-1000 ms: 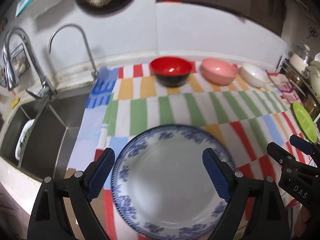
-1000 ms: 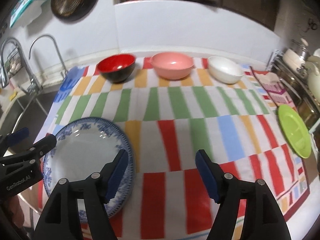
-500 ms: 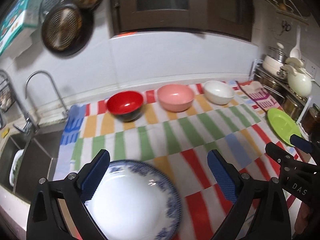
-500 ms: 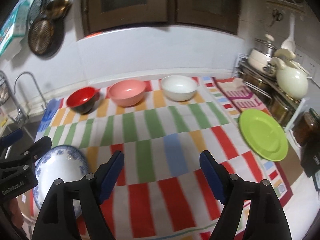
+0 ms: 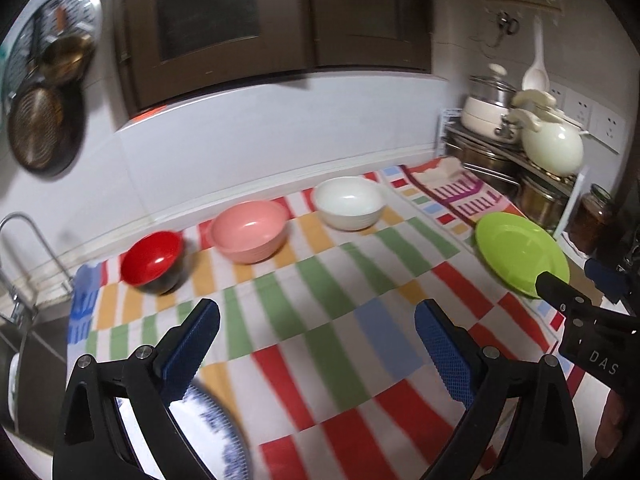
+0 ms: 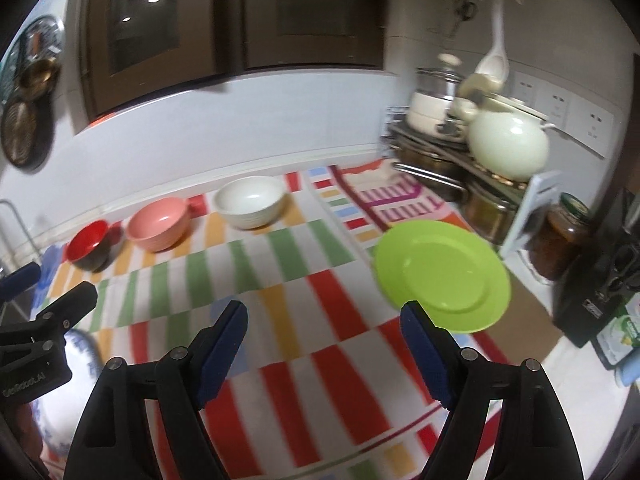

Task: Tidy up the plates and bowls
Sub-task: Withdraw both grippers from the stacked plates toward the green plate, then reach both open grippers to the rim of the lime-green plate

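Note:
A red-and-black bowl [image 5: 154, 262], a pink bowl [image 5: 250, 236] and a white bowl [image 5: 349, 203] stand in a row at the back of the striped cloth [image 5: 320, 308]. A green plate [image 5: 520, 252] lies at the right, and it also shows in the right wrist view [image 6: 442, 274]. A blue-patterned white plate [image 5: 218, 436] lies at the near left. My left gripper [image 5: 316, 320] is open and empty above the cloth. My right gripper [image 6: 324, 320] is open and empty, with its right finger close to the green plate.
A sink and tap [image 5: 24, 264] lie at the left. A rack with pots and a cream kettle [image 6: 508, 144] stands at the right, with a jar [image 6: 564, 236] and a dark box [image 6: 596, 292] beside it. Pans [image 5: 40, 132] hang on the wall.
Both grippers have swung up and to the right. The blue-patterned plate has slid to the lower left of both views and the green plate has come closer.

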{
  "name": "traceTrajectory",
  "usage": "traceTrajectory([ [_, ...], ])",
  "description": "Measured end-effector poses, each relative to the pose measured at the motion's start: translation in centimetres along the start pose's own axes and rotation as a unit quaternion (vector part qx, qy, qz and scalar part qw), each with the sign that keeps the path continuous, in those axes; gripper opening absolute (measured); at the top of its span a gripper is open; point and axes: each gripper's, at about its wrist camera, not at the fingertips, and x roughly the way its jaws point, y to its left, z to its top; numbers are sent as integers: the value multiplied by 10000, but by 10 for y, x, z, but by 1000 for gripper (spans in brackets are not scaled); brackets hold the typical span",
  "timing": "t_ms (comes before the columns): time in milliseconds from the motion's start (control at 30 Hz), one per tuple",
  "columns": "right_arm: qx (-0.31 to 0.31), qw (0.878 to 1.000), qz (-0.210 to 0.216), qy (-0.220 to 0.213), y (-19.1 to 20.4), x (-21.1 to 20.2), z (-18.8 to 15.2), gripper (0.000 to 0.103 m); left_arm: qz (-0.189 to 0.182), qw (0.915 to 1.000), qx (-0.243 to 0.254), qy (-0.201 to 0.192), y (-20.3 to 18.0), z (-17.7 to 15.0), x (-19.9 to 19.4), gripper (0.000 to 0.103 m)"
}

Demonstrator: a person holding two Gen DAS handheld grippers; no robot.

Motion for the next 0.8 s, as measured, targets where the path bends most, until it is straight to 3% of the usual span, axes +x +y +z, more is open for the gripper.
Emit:
traceTrajectory([
  [433, 426, 9983, -383, 95, -86, 25, 10, 79, -408, 9984, 383, 104, -83, 34, 37, 100],
  [800, 799, 9936, -773, 205, -139, 50, 8, 79, -710, 9933, 778, 479, -142, 48, 84, 100],
])
